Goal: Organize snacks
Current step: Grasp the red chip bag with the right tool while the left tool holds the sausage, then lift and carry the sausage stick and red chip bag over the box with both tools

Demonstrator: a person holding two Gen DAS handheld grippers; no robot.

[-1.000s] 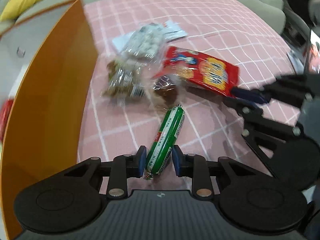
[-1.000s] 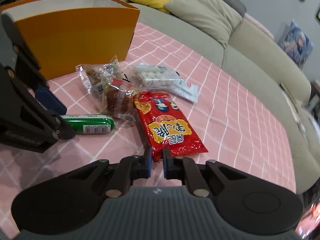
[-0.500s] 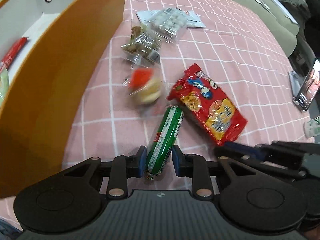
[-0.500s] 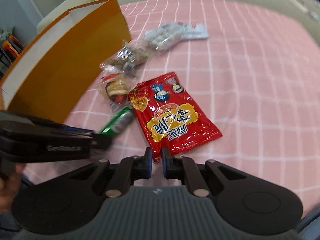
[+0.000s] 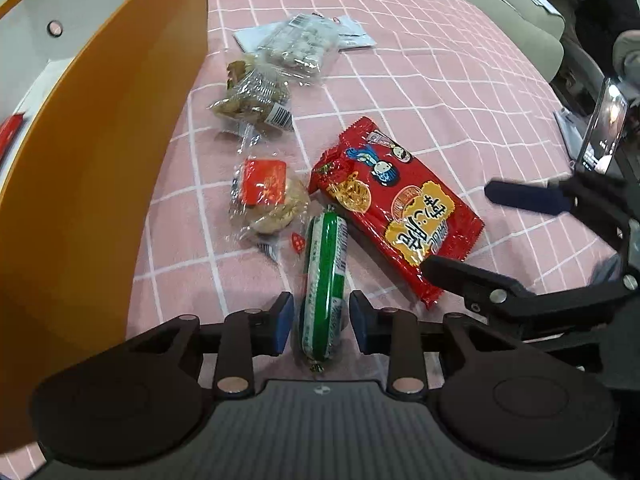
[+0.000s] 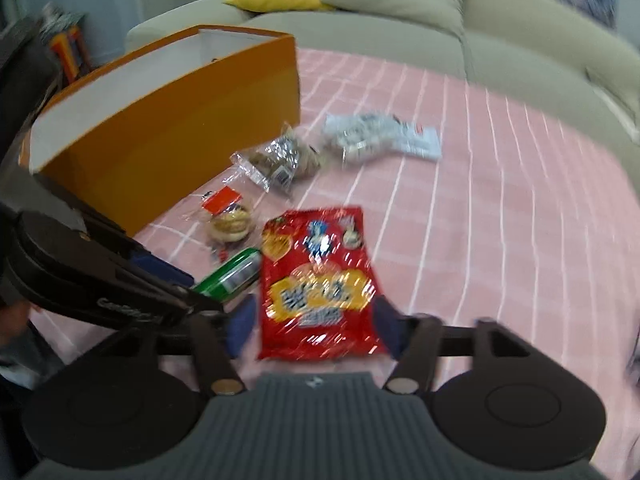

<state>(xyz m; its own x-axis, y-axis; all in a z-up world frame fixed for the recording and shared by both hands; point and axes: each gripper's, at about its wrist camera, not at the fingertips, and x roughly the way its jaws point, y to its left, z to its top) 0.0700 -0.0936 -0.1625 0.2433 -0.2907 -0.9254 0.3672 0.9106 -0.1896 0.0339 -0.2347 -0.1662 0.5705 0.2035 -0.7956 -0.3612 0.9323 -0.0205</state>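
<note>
A green sausage (image 5: 324, 276) lies on the pink checked cloth between the pads of my left gripper (image 5: 321, 320), whose jaws are opening; a thin gap shows on each side of it. The red snack packet (image 6: 320, 288) lies flat between the widely parted jaws of my right gripper (image 6: 316, 328), which are opening and not pressing on it. In the left wrist view the right gripper (image 5: 458, 229) straddles the red packet (image 5: 396, 208) from the right. The left gripper (image 6: 204, 290) reaches in from the left over the sausage (image 6: 232, 276).
An open orange box (image 5: 100, 160) (image 6: 160, 140) stands at the left, with a red item inside. A wrapped round pastry (image 5: 268, 196), a bag of brown snacks (image 5: 250, 100) and a bag of white candies (image 5: 300, 44) lie beside it. A sofa (image 6: 500, 36) runs behind; a phone (image 5: 604, 132) stands at the right.
The right gripper, earlier shut on the red packet's near edge, now has its jaws spread wide around it. The left gripper's pads have parted slightly from the sausage.
</note>
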